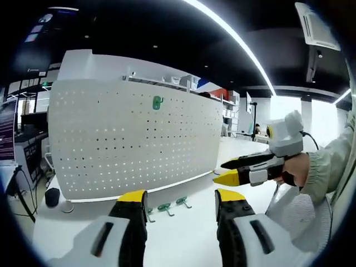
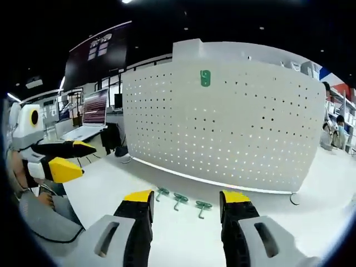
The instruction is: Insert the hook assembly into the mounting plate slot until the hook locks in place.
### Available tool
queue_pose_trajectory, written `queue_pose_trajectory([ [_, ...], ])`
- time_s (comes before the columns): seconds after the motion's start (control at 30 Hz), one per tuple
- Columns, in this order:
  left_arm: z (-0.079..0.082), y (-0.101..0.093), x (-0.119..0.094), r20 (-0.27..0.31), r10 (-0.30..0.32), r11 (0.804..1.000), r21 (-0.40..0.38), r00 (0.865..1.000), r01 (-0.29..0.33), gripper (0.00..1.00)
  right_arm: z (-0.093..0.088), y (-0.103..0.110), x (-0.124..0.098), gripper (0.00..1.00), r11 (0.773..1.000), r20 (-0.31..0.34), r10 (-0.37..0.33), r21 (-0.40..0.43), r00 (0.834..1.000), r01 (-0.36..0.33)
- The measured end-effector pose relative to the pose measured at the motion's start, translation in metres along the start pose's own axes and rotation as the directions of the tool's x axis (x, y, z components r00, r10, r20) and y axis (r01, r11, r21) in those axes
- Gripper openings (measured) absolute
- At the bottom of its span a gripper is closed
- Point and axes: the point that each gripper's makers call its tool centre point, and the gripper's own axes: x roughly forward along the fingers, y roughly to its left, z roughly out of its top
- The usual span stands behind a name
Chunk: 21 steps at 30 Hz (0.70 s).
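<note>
Your left gripper (image 1: 181, 203): jaws apart, empty, low over the white tabletop (image 1: 189, 233). Three green hooks (image 1: 165, 208) lie just beyond, in a row before the upright pegboard (image 1: 133, 139); one green hook (image 1: 158, 102) already hangs high on it. Your right gripper (image 2: 186, 206): jaws apart, empty, above the same row. Step, by my reading: pick-up not begun. Next: close on one hook. Open room on both sides; pegboard foot close behind.

Open tabletop (image 2: 167, 233) ahead of both grippers; three green hooks (image 2: 179, 200) lie near the pegboard (image 2: 222, 128) foot; the upright board walls off the far side; one green hook (image 2: 205, 78) already hangs high.
</note>
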Motion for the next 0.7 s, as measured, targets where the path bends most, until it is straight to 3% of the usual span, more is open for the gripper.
queue_pose_trajectory([
  [0.3,-0.005,-0.003,0.004,-0.024,-0.015,1.0,0.009,1.0,0.015,0.5,-0.001,-0.003,-0.019,0.46,0.998,0.012,-0.015,0.063,1.0,0.015],
  [0.7,-0.013,-0.003,0.014,-0.067,-0.041,0.999,0.031,0.997,0.043,0.51,-0.007,-0.007,-0.029,0.46,0.996,0.001,-0.017,0.093,1.0,0.017],
])
